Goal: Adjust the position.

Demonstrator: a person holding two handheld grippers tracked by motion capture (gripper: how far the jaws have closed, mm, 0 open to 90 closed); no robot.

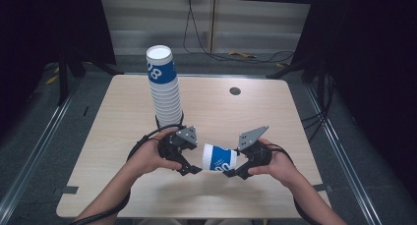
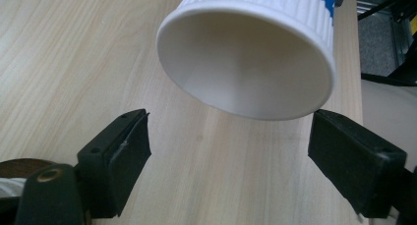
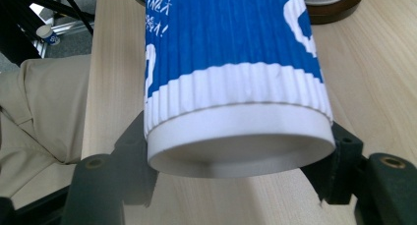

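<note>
A blue and white ribbed paper cup point(image 1: 220, 159) hangs on its side just above the wooden table point(image 1: 255, 117), between my two grippers. My right gripper point(image 1: 230, 172) is shut on the cup's base end; in the right gripper view the cup point(image 3: 231, 77) sits between both jaws of that gripper point(image 3: 241, 136), which press its sides. The cup's open mouth point(image 2: 246, 58) faces my left gripper point(image 2: 231, 124). Its jaws stand apart on either side below the rim, touching nothing. In the high view the left gripper point(image 1: 193, 161) is just left of the cup.
A tall stack of the same cups point(image 1: 164, 87) stands in a dark round holder point(image 1: 169, 121) behind the left gripper. A small dark grommet point(image 1: 235, 91) sits at the table's far side. The table's near edge and the person's lap point(image 3: 44, 112) are close by.
</note>
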